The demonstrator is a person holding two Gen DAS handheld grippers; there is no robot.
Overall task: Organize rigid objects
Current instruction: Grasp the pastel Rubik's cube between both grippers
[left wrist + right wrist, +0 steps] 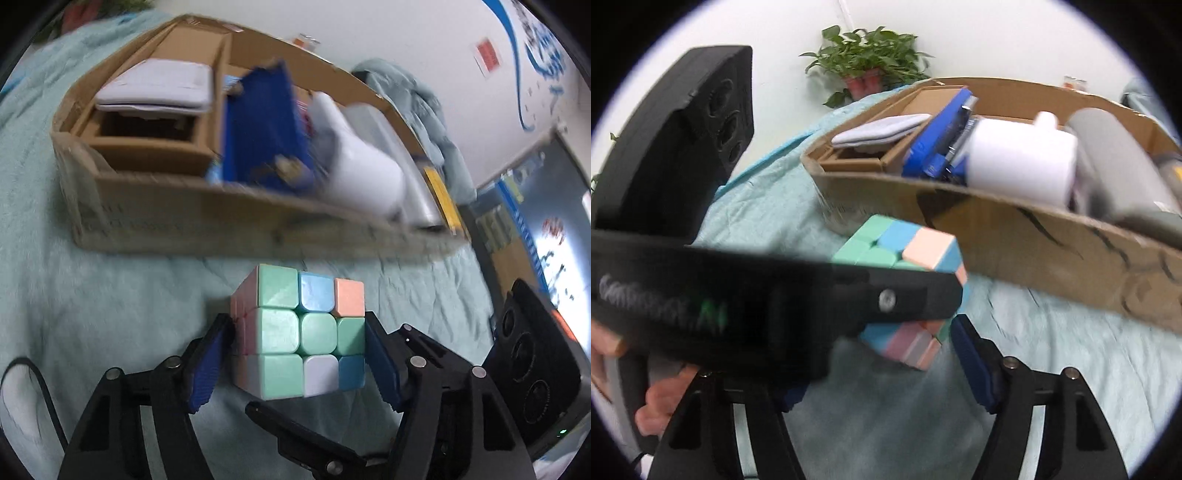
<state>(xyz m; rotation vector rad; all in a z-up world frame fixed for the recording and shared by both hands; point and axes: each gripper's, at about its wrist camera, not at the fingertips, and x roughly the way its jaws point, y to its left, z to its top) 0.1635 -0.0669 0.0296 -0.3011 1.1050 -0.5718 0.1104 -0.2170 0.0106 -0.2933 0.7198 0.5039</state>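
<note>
A pastel puzzle cube sits between the blue pads of my left gripper, which is shut on it above the light green blanket. The cube also shows in the right wrist view, with the left gripper's black body crossing in front of it. My right gripper is open and empty just behind the cube; its left finger is hidden by the left gripper. A cardboard box lies beyond, holding a blue case, a white bottle, a grey pouch and a grey cylinder.
The right gripper's black body stands at the right of the left wrist view. A potted plant stands by the white wall behind the box. A bunched cloth lies past the box. A hand holds the left gripper.
</note>
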